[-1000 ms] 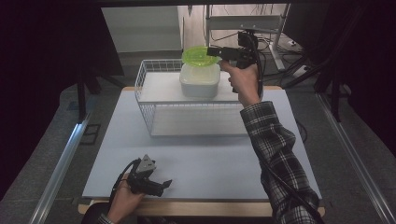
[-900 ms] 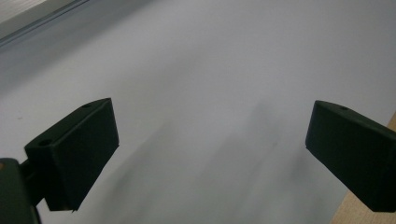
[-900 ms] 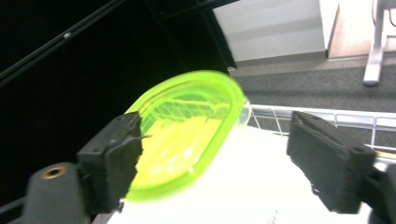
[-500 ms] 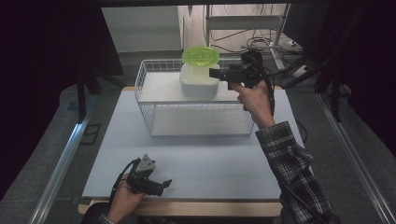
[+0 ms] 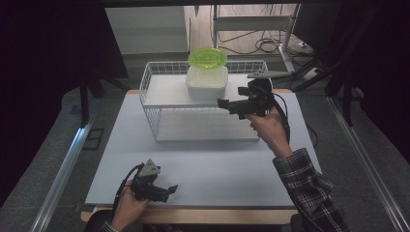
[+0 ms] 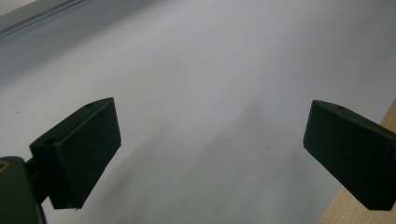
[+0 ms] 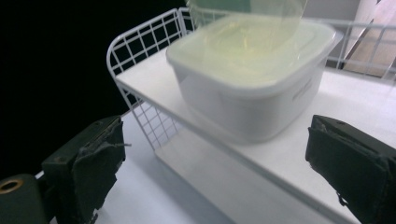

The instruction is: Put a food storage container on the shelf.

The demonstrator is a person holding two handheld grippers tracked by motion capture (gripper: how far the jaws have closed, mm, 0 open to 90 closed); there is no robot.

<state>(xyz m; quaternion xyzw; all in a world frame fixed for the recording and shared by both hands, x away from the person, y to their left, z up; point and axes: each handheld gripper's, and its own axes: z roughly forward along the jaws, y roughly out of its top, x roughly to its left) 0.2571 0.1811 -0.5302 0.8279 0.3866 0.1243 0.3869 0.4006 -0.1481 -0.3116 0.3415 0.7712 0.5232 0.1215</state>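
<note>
A pale counter (image 5: pixel 203 169) carries a white wire rack (image 5: pixel 159 92) in a dim room with dark curtains. On its upper shelf sits a white container (image 5: pixel 207 83) with a green lid (image 5: pixel 208 57) now resting on top. The right tongs (image 5: pixel 223 102), which held that lid a second ago, have drawn back just beside the box, jaws just opened and empty, so the placing looks done. The left tongs (image 5: pixel 169 189) rest apart near the counter's front edge.

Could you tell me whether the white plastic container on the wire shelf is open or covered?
Covered: the white plastic container wears a translucent lid, with a green round lid on top.
</note>
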